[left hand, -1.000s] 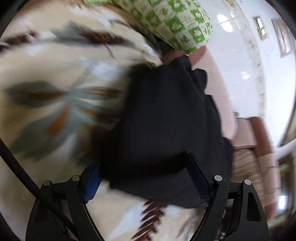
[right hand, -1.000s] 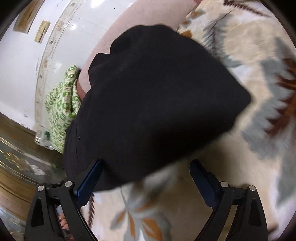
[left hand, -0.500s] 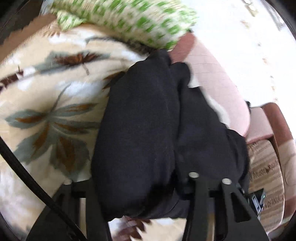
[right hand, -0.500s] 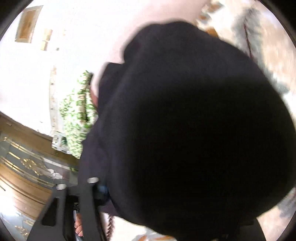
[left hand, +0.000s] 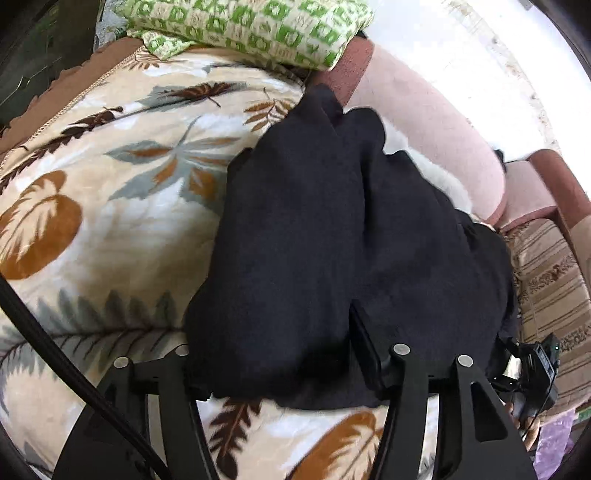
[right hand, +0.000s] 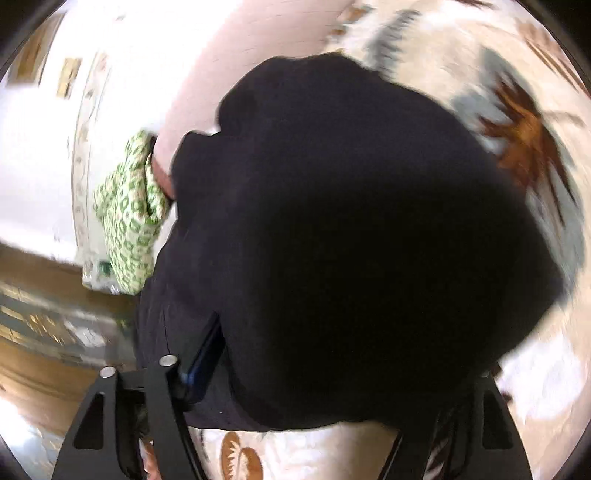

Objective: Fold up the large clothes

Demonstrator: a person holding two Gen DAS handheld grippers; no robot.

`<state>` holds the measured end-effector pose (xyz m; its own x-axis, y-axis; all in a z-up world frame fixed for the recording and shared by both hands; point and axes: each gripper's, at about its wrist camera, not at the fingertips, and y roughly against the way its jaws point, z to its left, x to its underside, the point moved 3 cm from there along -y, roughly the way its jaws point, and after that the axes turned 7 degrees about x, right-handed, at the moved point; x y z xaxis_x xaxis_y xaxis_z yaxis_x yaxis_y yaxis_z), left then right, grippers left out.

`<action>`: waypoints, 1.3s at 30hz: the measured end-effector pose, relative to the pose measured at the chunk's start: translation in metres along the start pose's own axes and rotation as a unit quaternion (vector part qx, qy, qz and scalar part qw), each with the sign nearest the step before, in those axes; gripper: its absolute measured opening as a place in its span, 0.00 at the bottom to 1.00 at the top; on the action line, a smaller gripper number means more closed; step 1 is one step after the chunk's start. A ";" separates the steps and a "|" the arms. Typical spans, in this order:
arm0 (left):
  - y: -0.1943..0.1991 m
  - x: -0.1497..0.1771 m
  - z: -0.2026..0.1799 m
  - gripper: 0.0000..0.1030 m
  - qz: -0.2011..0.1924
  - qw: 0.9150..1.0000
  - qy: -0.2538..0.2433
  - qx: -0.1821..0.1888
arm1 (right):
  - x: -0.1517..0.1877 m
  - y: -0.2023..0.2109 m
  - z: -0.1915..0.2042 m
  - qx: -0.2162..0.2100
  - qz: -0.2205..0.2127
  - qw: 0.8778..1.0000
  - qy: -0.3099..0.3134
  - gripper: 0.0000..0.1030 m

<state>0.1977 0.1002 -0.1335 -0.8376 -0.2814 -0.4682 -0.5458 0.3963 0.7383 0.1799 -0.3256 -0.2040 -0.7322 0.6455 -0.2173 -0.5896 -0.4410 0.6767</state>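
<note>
A folded black garment (left hand: 332, 240) lies on a leaf-patterned blanket (left hand: 110, 206) over a sofa. My left gripper (left hand: 273, 354) is closed on the garment's near edge; cloth bulges between the fingers (left hand: 364, 343) and hides the left one. In the right wrist view the same black garment (right hand: 351, 240) fills the middle. My right gripper (right hand: 332, 354) is closed on a thick bundle of it; one blue-padded finger (right hand: 203, 354) shows at the left, the other is buried in cloth.
A green-and-white patterned cloth (left hand: 258, 26) lies at the sofa's far end, also in the right wrist view (right hand: 129, 214). The pink sofa back (left hand: 424, 122) runs along the right. A striped cushion (left hand: 546, 280) sits beyond. A wooden floor (right hand: 44, 332) lies below the sofa.
Both grippers were open beside the garment a second ago. They have pushed into the cloth and closed on it, and the garment has bunched up between the fingers.
</note>
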 end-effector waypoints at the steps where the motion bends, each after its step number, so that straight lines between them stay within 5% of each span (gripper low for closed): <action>1: 0.013 0.003 0.000 0.56 -0.010 1.000 -0.010 -0.001 | 0.002 0.009 0.000 0.002 -0.010 1.000 -0.001 0.79; 6: 0.052 -0.001 0.001 0.63 -0.058 0.998 -0.031 -0.017 | 0.020 0.060 -0.005 0.046 -0.063 0.996 0.052 0.79; 9: 0.063 -0.016 -0.015 0.65 -0.090 0.994 -0.054 -0.022 | 0.025 0.094 0.011 0.105 -0.136 0.979 0.105 0.79; 12: 0.048 -0.034 -0.040 0.72 -0.092 0.993 -0.074 -0.007 | 0.014 0.117 0.032 0.106 -0.188 0.963 0.160 0.80; 17: -0.021 -0.078 -0.063 0.72 -0.081 0.990 -0.103 -0.051 | -0.012 0.058 0.098 0.083 -0.165 0.948 0.260 0.73; 20: -0.075 -0.108 -0.040 0.72 -0.050 0.991 -0.073 -0.097 | -0.028 0.006 0.116 0.117 -0.143 0.935 0.304 0.68; 23: -0.102 -0.122 -0.009 0.76 -0.030 0.997 -0.019 -0.068 | -0.057 -0.045 0.113 0.157 -0.125 0.927 0.315 0.68; 27: -0.117 -0.134 0.020 0.86 -0.033 0.999 0.024 -0.026 | -0.100 -0.073 0.094 0.150 -0.105 0.946 0.268 0.70; 33: -0.128 -0.135 0.048 0.91 -0.026 0.995 0.090 0.044 | -0.158 -0.062 0.047 0.166 -0.140 0.964 0.153 0.66; 36: -0.116 -0.138 0.060 0.91 -0.028 0.992 0.120 0.038 | -0.179 -0.042 0.009 0.221 -0.164 0.959 0.074 0.69; 39: -0.083 -0.139 0.078 0.91 -0.053 0.988 0.145 0.013 | -0.181 -0.007 -0.019 0.216 -0.179 0.959 0.033 0.70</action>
<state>0.3575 0.1741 -0.1678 -0.7364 -0.5600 -0.3797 -0.6331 0.3725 0.6786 0.3095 -0.4514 -0.1828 -0.5366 0.6609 -0.5247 -0.6221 0.1103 0.7752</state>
